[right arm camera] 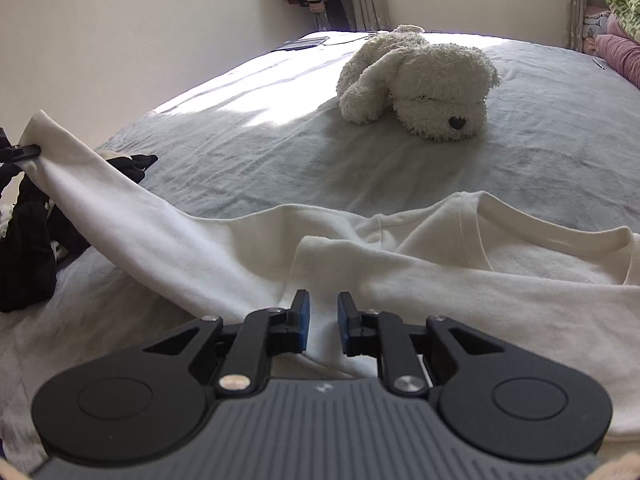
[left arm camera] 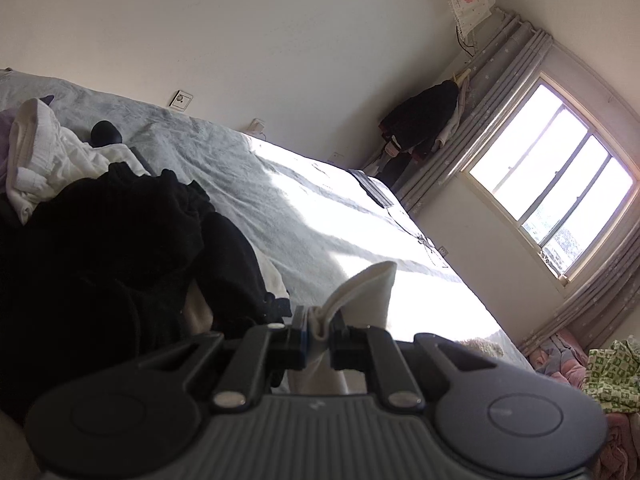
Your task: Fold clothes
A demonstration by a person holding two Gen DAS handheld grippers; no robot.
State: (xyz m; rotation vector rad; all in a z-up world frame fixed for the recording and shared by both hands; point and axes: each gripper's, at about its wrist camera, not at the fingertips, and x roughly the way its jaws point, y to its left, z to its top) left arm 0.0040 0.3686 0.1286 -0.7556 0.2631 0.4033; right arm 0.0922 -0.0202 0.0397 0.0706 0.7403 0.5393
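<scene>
The left tongs [left arm camera: 319, 326] pinch the cuff of the cream long-sleeved cotton shirt [right arm camera: 440, 280], whose sleeve slants down toward the right tongs [right arm camera: 323, 316], slightly parted and empty above its body.

Bare bed [right arm camera: 248, 152] lying open mid-span; plush dog [right arm camera: 420, 80] blocking far side, black clothes pile [right arm camera: 28, 240] crowding left edge.

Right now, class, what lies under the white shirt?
The grey bedsheet shows around the white shirt. Whatever lies beneath its body is covered. The lifted sleeve passes over black clothes.
</scene>
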